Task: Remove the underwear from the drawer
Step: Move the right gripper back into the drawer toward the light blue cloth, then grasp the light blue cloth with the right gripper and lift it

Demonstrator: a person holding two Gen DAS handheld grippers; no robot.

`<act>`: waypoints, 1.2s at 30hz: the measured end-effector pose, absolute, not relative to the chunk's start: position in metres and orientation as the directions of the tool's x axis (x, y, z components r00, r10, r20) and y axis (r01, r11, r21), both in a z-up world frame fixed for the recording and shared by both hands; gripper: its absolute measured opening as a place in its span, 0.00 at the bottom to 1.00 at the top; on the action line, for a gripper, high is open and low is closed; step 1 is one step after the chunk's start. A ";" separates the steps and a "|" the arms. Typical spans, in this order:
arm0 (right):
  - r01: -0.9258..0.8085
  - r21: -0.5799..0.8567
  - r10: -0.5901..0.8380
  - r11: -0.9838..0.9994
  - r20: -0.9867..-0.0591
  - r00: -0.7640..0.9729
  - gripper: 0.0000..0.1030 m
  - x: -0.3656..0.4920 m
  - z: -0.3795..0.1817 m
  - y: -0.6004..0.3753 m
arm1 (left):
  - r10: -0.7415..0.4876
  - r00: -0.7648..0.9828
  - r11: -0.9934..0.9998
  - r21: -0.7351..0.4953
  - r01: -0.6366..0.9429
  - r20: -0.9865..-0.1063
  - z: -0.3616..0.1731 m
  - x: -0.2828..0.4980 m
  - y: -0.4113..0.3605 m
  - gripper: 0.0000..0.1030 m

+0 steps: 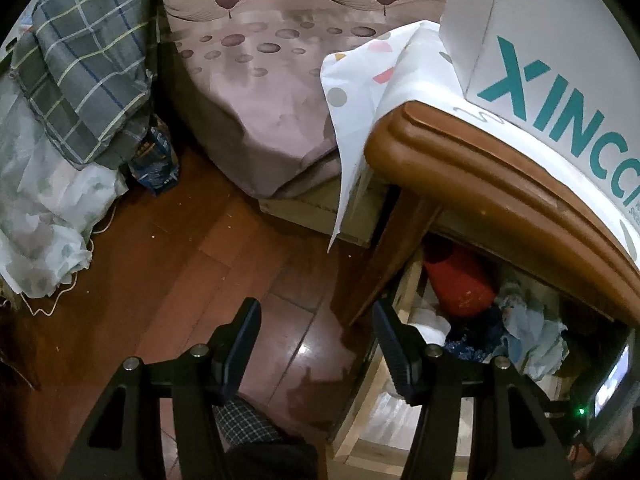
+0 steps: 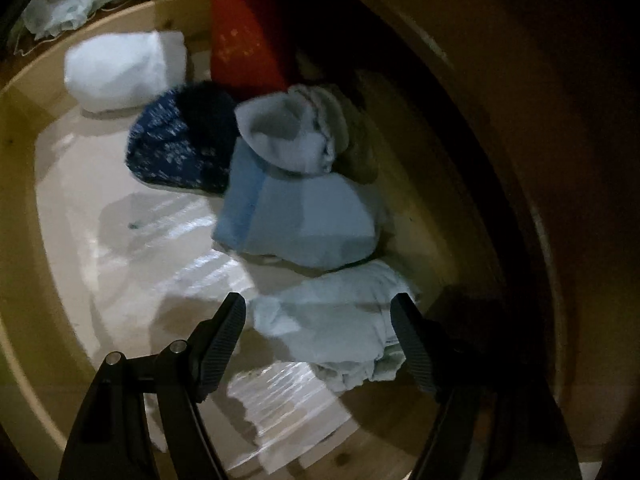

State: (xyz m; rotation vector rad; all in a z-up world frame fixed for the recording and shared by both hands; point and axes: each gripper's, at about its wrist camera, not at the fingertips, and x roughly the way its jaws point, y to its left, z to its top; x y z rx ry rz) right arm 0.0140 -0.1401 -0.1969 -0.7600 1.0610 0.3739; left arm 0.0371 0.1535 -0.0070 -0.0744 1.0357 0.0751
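Right-wrist view: my right hand-held gripper (image 2: pixel 318 316) hangs inside the open pale wooden drawer (image 2: pixel 24 216), its jaws apart and closing, with a crumpled pale grey-blue piece of underwear (image 2: pixel 328 328) lying between the fingers; I cannot tell whether the pads touch the cloth. Just beyond it sits a folded light blue garment (image 2: pixel 300 220), topped by a rolled grey-white bundle (image 2: pixel 288 136). Beside these lie a dark navy speckled bundle (image 2: pixel 176 148), a rolled white cloth (image 2: pixel 120 76) and a red item (image 2: pixel 244 32) at the far end. Shiny clear plastic lining (image 2: pixel 180 248) covers the drawer floor.

Left-wrist view: my left hand-held gripper (image 1: pixel 316 328) is released, its jaws apart with nothing between them, above the reddish wooden floor (image 1: pixel 180 260) beside the drawer. A brown varnished wooden table edge (image 1: pixel 480 168) overhangs the drawer and carries a white box with teal lettering (image 1: pixel 540 60) on a spotted white cloth (image 1: pixel 380 80). A bed with a mauve patterned sheet (image 1: pixel 272 80) stands behind, and a grey plaid quilt (image 1: pixel 88 60) is heaped at the left.
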 end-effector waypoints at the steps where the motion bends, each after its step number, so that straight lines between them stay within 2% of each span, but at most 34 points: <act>1: -0.613 -0.382 -0.079 0.691 -0.884 0.462 0.70 0.016 -0.202 -0.143 | 0.026 0.507 0.995 -0.025 -0.094 -0.862 -0.007 0.037 0.152 0.58; 11: -0.605 -0.359 -0.049 0.711 -0.883 0.466 0.71 0.032 -0.231 -0.165 | 0.008 0.504 1.000 0.006 -0.005 -0.864 -0.013 0.036 0.133 0.58; 19: -0.612 -0.297 0.004 0.733 -0.898 0.441 0.51 0.027 -0.242 -0.179 | -0.021 0.498 0.998 0.010 0.059 -0.867 -0.019 0.032 0.121 0.58; 33: -0.590 -0.118 0.010 0.799 -0.978 0.209 0.36 -0.014 -0.235 -0.180 | -0.267 0.333 0.961 -0.226 0.157 -0.904 -0.043 0.039 0.108 0.58; 36: -0.557 -0.072 0.030 0.827 -0.985 0.172 0.35 -0.024 -0.225 -0.183 | -0.281 0.301 0.955 -0.234 0.182 -0.911 -0.051 0.037 0.097 0.58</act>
